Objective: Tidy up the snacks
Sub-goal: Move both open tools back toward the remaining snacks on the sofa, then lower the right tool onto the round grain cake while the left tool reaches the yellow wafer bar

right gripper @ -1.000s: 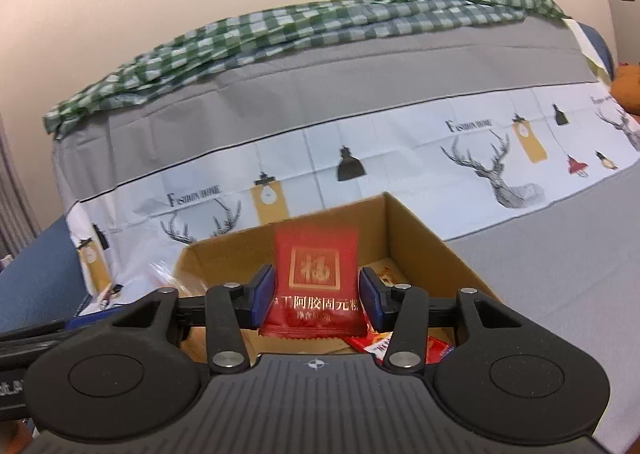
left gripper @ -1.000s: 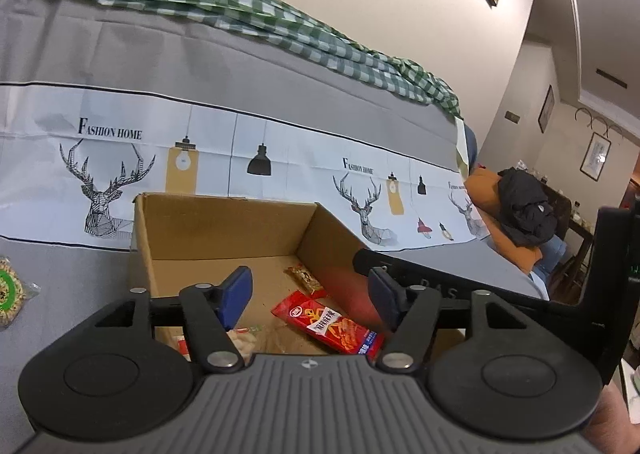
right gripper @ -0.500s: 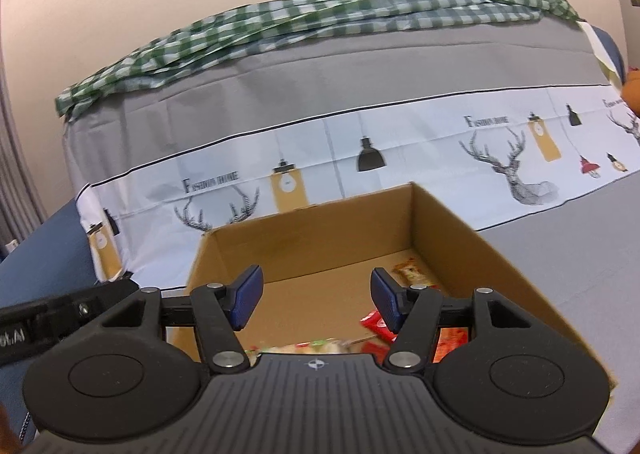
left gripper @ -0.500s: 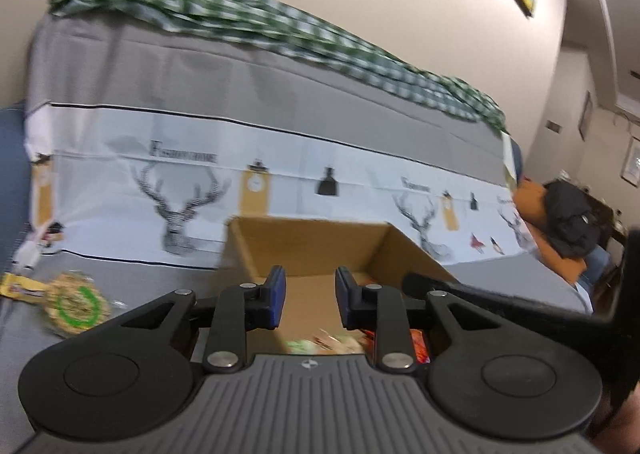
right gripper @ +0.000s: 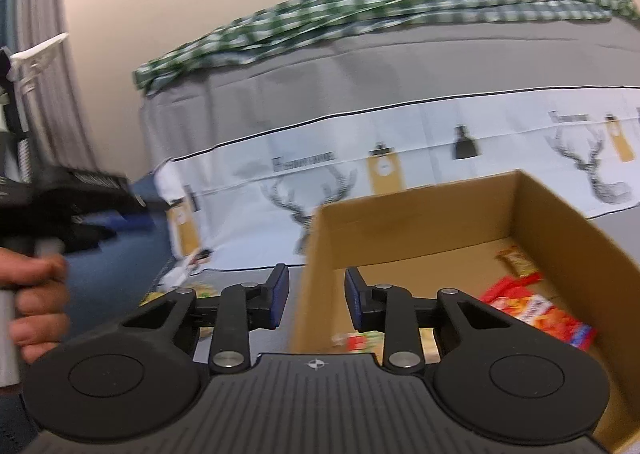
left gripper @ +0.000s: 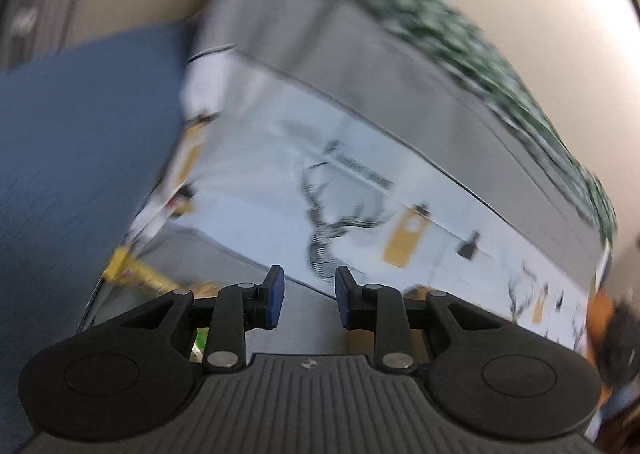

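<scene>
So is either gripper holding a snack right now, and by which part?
Neither: the left gripper is empty, and the right gripper, jaws closing, has nothing between them.

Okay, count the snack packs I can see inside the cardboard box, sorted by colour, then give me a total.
Inside the cardboard box, right wrist view:
Red and orange packs: 1
Tan and orange packs: 1
Red and green packs: 1, blurred and partly hidden behind the right gripper, whose jaws are closing on nothing.
Total: 3
</scene>
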